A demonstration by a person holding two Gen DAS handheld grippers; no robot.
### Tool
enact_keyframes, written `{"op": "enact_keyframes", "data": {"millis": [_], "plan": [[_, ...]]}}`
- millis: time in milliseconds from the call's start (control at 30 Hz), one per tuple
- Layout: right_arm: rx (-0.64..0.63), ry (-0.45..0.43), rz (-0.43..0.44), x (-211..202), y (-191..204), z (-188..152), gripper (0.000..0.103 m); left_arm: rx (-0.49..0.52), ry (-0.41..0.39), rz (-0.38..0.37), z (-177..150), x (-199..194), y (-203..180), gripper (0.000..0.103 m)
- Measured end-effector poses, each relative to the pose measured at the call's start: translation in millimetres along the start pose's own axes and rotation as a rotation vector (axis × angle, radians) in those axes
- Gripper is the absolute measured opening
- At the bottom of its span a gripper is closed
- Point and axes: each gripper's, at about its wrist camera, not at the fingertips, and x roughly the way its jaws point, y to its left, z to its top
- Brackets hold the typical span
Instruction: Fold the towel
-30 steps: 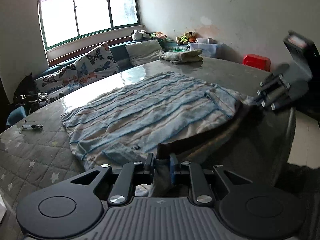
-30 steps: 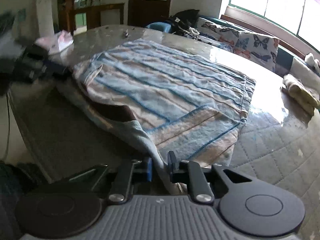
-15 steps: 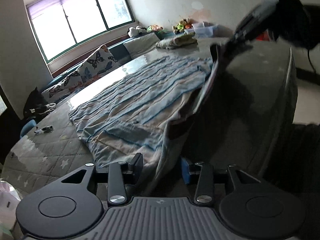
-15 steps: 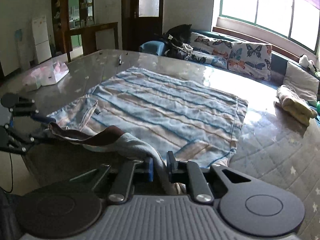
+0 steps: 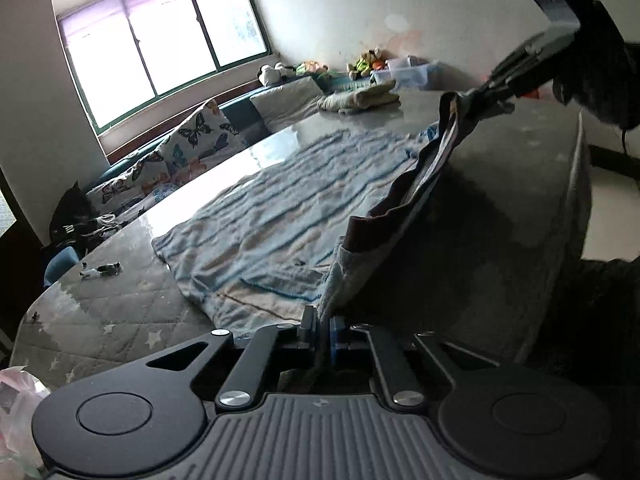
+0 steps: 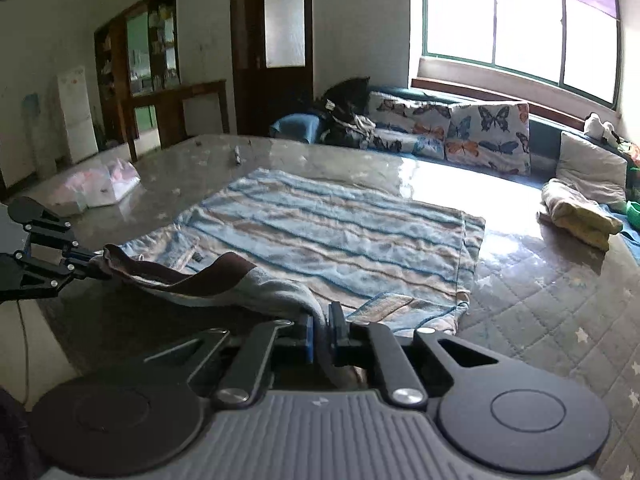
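Pinching towel (image 5: 260, 216) between both tongs

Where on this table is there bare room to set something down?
Bare quilted table between the towel and folded cloth; also the far strip between the towel and plastic bag, though small bits lie there. The near edge is crowded by both hand-held grippers.

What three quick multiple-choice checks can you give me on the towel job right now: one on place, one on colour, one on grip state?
1. Where does the folded cloth lie?
A. On the striped towel
B. On the table, toward the window
C. On the floor

2. The towel's stripes are mainly:
A. Blue and beige
B. Red and green
C. Black and white

3. The left gripper and right gripper are:
A. Both open
B. One open
C. Both shut on the towel's near edge

Answers: 1 B, it sits apart by the window; 2 A, the stripes show it; 3 C, cloth runs between both pairs of fingers.
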Motion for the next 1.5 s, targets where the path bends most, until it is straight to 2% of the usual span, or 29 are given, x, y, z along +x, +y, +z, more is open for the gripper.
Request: {"op": "enact_keyframes", "data": {"millis": [200, 300, 500, 733, 867, 1133, 1333, 1500], "plan": [[-0.012, -0.025, 0.028, -34.5, 14.0, -3.6, 0.006, 0.008, -0.037, 0.012, 6.7, -33.6, -1.4, 0.007], [-0.02, -0.036, 0.03, -38.1, 15.8, 1.6, 0.006, -0.002, -0.057, 0.039, 13.3, -33.7, 4.5, 0.007], [-0.008, -0.042, 0.018, -12.2, -2.9, 28.7, 0.006, -0.047, -0.084, 0.1, 42.4, -3.9, 36.8, 0.007], [0.04, -0.025, 0.004, 37.0, -43.9, 76.2, 0.006, -0.079, -0.098, 0.13, 85.5, 44.0, 83.7, 0.007], [0.058, 0.002, -0.007, 69.6, -61.9, 96.1, 0.006, -0.091, -0.049, 0.138, 106.2, 87.6, 112.9, 0.007], [0.101, 0.081, -0.028, 144.1, -98.9, 121.7, 0.006, -0.166, 0.059, 0.116, 126.3, 174.8, 160.9, 0.007], [0.191, 0.129, -0.041, 196.1, -118.2, 113.7, 0.007, -0.213, 0.139, 0.136, 112.4, 223.9, 171.6, 0.009], [0.264, 0.15, -0.062, 225.1, -126.9, 98.2, 0.017, -0.263, 0.182, 0.158, 99.0, 243.4, 176.8, 0.014]]}}
